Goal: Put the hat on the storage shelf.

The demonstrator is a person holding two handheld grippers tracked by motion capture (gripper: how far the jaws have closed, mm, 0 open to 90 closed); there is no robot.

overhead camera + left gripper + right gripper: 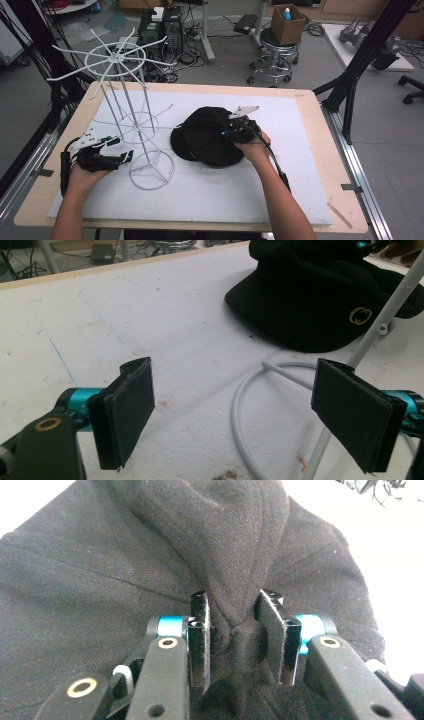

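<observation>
A black cap (207, 136) lies in the middle of the white mat, its brim toward the wire stand. My right gripper (235, 131) is shut on a bunched fold of the cap's crown; in the right gripper view (235, 640) the black cloth (225, 555) is pinched between both pads. A white wire hat stand (131, 107) rises left of the cap. My left gripper (122, 149) hangs open beside the stand's base ring (245, 400), with nothing between its pads (125, 410). The cap's gold logo (360, 315) faces the left gripper view.
The white mat (210, 190) covers most of the wooden table (330, 150). Beyond the far edge stand a stool carrying a cardboard box (287, 22), computer towers (162, 30) and cables. A black frame post (360, 60) rises at the right.
</observation>
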